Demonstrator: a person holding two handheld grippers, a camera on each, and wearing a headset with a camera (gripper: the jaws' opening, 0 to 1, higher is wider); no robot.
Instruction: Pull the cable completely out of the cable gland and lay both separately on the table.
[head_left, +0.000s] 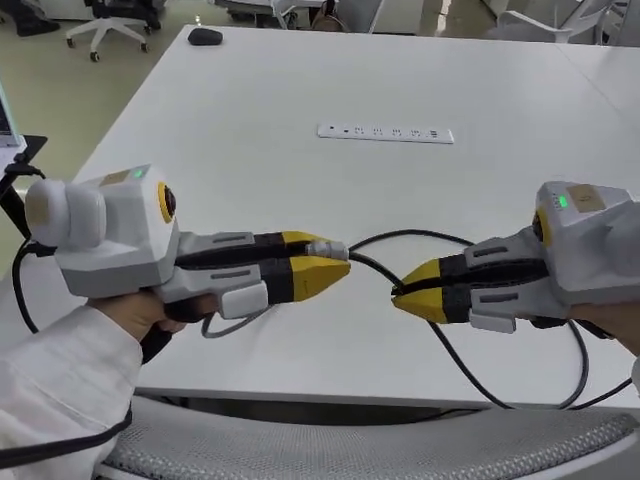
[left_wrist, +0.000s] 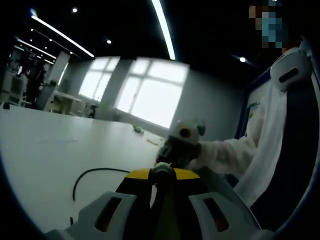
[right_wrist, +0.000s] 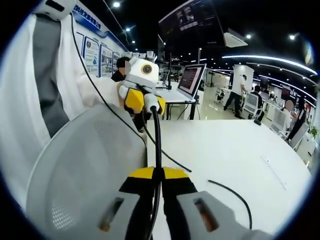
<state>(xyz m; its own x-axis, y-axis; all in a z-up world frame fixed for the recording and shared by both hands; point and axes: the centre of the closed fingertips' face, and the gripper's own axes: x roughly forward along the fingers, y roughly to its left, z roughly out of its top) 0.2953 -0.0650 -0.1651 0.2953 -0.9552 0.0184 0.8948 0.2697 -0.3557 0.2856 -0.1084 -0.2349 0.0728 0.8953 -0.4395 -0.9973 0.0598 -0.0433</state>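
Our left gripper (head_left: 340, 258) grips the grey cable gland (head_left: 325, 247) and our right gripper (head_left: 398, 292) pinches the black cable (head_left: 410, 233), both above the table (head_left: 300, 90). We think the cable enters the gland, but the joint is small.

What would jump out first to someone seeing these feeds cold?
Low in the head view, two yellow-tipped grippers face each other tip to tip above the white table. The left gripper is clamped on the grey cable gland. The right gripper pinches the black cable, which runs from the gland and loops over the table's near edge. Farther back lies a white power strip.
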